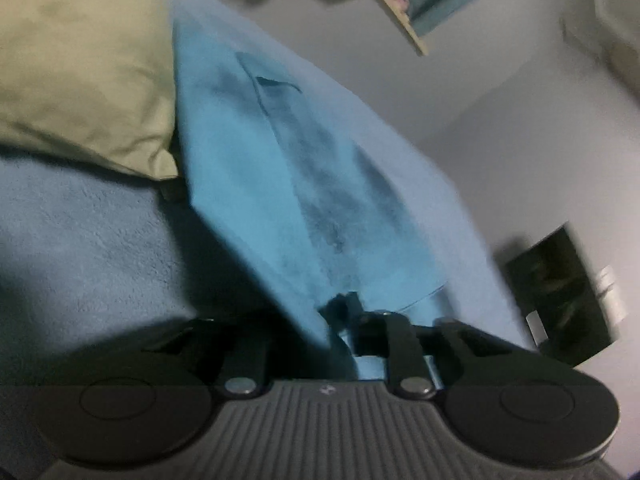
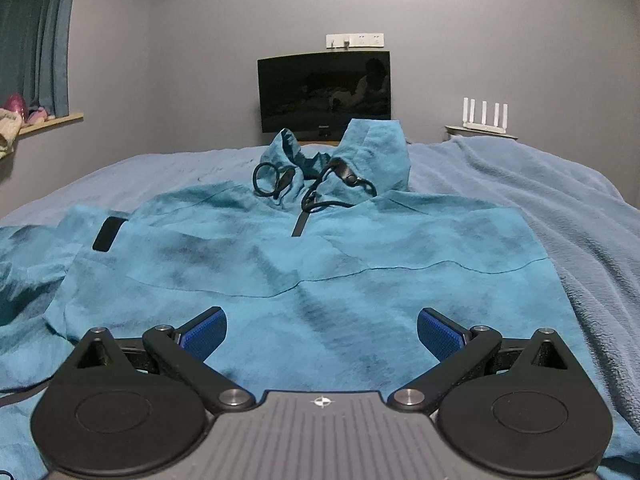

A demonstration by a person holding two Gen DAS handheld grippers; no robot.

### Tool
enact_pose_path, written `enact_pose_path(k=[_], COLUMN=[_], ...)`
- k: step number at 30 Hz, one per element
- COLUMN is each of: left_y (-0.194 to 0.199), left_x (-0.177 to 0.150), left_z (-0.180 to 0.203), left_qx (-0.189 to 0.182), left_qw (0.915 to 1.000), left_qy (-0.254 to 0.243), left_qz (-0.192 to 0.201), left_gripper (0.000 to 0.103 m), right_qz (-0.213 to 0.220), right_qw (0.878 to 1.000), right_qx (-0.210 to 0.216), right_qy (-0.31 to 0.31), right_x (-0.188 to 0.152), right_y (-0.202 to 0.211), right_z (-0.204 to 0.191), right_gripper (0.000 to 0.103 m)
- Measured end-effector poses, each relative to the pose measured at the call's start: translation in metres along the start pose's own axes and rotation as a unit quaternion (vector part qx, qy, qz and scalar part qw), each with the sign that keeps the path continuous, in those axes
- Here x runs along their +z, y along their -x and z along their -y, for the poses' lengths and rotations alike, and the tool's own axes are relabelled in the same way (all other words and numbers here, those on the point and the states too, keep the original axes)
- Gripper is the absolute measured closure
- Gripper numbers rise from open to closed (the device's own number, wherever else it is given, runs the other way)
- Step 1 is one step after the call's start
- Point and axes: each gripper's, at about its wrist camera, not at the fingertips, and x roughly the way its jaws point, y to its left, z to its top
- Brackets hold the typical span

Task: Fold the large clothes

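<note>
Lying spread on the bed (image 2: 520, 184), the teal hooded jacket (image 2: 320, 260) shows black drawcords and dark smudges. Left gripper (image 1: 348, 312) fingers are clamped on its fabric; right gripper (image 2: 322, 332) fingers stand apart above it. A monitor (image 2: 324, 94) stands against the grey wall.

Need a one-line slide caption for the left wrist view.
Left gripper shut on the blue hoodie, lifting its fabric above the bed blanket.

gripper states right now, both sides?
left gripper: shut on the teal hooded jacket.
right gripper: open, holding nothing, above the jacket.
</note>
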Motion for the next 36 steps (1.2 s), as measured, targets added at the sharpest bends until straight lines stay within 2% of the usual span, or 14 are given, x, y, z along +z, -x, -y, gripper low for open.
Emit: enact_pose_path(k=[4, 7, 9, 11, 14, 18, 20, 22, 24, 27, 29, 32, 34, 36], left_y=[0.016, 0.039, 0.058, 0.078, 0.102, 0.126, 0.131, 0.133, 0.123, 0.101, 0.091, 0.106, 0.125, 0.142], left_x=[0.007, 0.008, 0.001, -0.014, -0.053, -0.144, -0.189, -0.232, -0.263, -0.293, -0.297, -0.294, -0.279, -0.257], left_z=[0.020, 0.057, 0.086, 0.117, 0.164, 0.215, 0.230, 0.240, 0.245, 0.244, 0.242, 0.242, 0.245, 0.241], left_qx=[-0.024, -0.096, -0.150, -0.213, -0.309, -0.399, -0.421, -0.427, -0.425, -0.399, -0.398, -0.413, -0.425, -0.431], left_qw=[0.9994, 0.9934, 0.9832, 0.9658, 0.9271, 0.8539, 0.8195, 0.7917, 0.7802, 0.7759, 0.7686, 0.7687, 0.7682, 0.7700], left_qy=[-0.002, -0.045, -0.090, -0.139, -0.211, -0.329, -0.376, -0.419, -0.426, -0.420, -0.402, -0.379, -0.372, -0.374], left_qz=[0.027, 0.043, 0.052, 0.051, 0.021, -0.059, -0.098, -0.125, -0.172, -0.249, -0.298, -0.308, -0.302, -0.285], left_gripper=[0.103, 0.103, 0.103, 0.103, 0.103, 0.103, 0.103, 0.103, 0.103, 0.093, 0.057, 0.022, 0.007, 0.004], right_qz=[0.000, 0.001, 0.002, 0.004, 0.008, 0.015, 0.017, 0.017, 0.015, 0.008, 0.003, -0.008, -0.006, 0.005], right_qw=[1.000, 1.000, 1.000, 1.000, 1.000, 1.000, 0.999, 0.999, 0.999, 0.997, 0.997, 0.998, 0.999, 1.000], right_qx=[0.003, 0.004, 0.002, 0.003, 0.000, -0.011, -0.023, -0.036, -0.045, -0.049, -0.048, -0.040, -0.023, 0.001], right_qy=[0.007, 0.012, 0.016, 0.019, 0.025, 0.024, 0.017, 0.004, -0.019, -0.059, -0.068, -0.058, -0.036, -0.005], right_x=[-0.001, -0.001, -0.001, -0.001, 0.000, 0.001, 0.001, 0.001, 0.001, 0.000, -0.002, -0.004, -0.003, -0.002], right_y=[0.001, 0.003, 0.004, 0.005, 0.006, 0.007, 0.008, 0.009, 0.009, 0.008, 0.007, 0.003, 0.003, 0.007], right_z=[-0.002, -0.003, -0.005, -0.005, -0.008, -0.008, -0.005, 0.000, 0.008, 0.020, 0.023, 0.019, 0.012, 0.001], right_gripper=[0.000, 0.000, 0.000, 0.000, 0.000, 0.000, 0.000, 0.000, 0.000, 0.000, 0.000, 0.000, 0.000, 0.000])
